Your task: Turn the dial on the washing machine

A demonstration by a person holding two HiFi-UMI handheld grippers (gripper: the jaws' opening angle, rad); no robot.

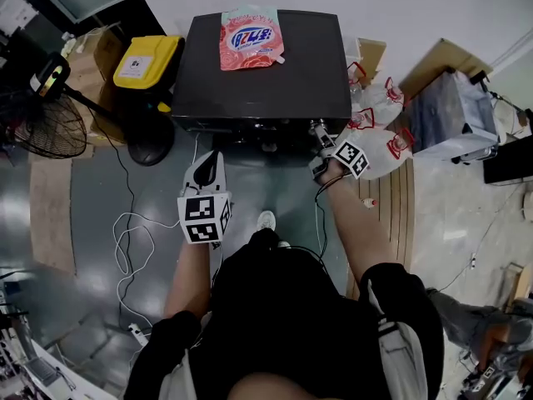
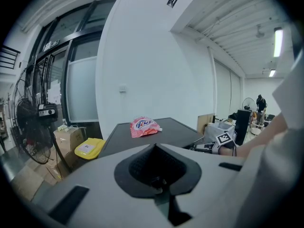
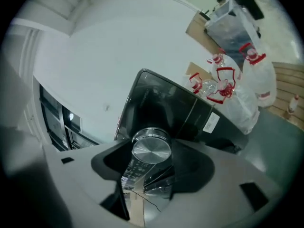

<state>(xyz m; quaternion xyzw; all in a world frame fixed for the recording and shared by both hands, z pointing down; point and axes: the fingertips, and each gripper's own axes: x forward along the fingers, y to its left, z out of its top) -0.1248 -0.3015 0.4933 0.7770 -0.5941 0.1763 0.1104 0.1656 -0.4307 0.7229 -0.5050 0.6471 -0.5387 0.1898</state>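
The black washing machine (image 1: pixel 258 73) stands against the wall, seen from above, with a pink detergent pouch (image 1: pixel 251 37) lying on its lid. My right gripper (image 1: pixel 319 132) reaches the machine's front panel at its right end. In the right gripper view the round silver dial (image 3: pixel 151 147) sits between the jaws, which close on its sides, and the whole view is tilted. My left gripper (image 1: pixel 208 167) hangs in front of the machine, apart from it, with its jaws together and nothing in them. From the left gripper view the machine's lid (image 2: pixel 166 129) and the pouch (image 2: pixel 144 126) show beyond it.
A yellow box (image 1: pixel 146 62) and a standing fan (image 1: pixel 46 123) are left of the machine. White bags with red handles (image 1: pixel 379 132) and a cardboard box (image 1: pixel 450 61) crowd its right side. Cables (image 1: pixel 133 240) trail over the floor on the left.
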